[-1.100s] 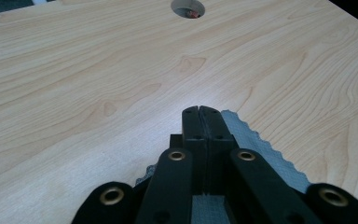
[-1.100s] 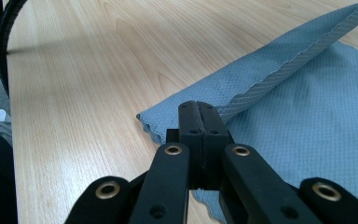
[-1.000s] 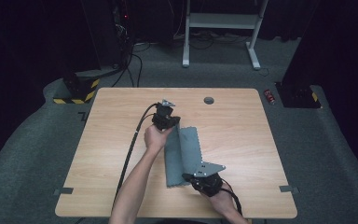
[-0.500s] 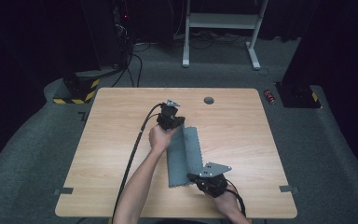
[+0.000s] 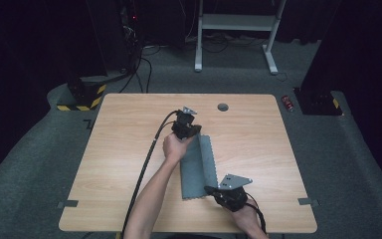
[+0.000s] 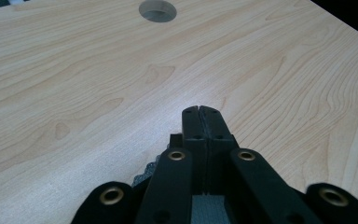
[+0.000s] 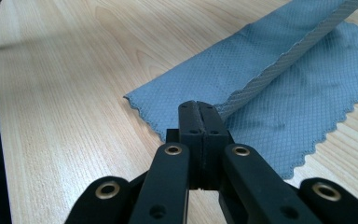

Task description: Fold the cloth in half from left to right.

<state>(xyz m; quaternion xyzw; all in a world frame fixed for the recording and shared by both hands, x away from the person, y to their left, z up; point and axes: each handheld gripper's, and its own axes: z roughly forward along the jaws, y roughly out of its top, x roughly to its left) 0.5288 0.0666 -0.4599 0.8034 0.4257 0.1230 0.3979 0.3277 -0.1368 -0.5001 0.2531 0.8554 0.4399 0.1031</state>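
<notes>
A grey mesh cloth (image 5: 199, 169) lies lengthwise in the middle of the wooden table (image 5: 129, 149), partly folded over on itself. My left gripper (image 5: 193, 128) is at its far end, jaws pressed together (image 6: 199, 109) with a strip of cloth (image 6: 207, 210) showing between them. My right gripper (image 5: 208, 189) is at the near end, jaws closed (image 7: 199, 105) on a raised folded edge of the cloth (image 7: 261, 79) that runs away from the tips. The lower layer lies flat on the table, its scalloped hem visible.
A round cable hole (image 5: 222, 106) is set in the table near its far edge, ahead of the left gripper (image 6: 157, 9). A black cable (image 5: 146, 159) trails from the left gripper toward the near edge. A white desk frame (image 5: 234, 30) stands on the carpet beyond.
Both grippers have shifted slightly right, carrying the cloth's ends. The right gripper has also drawn toward the near edge, stretching the fold longer.
</notes>
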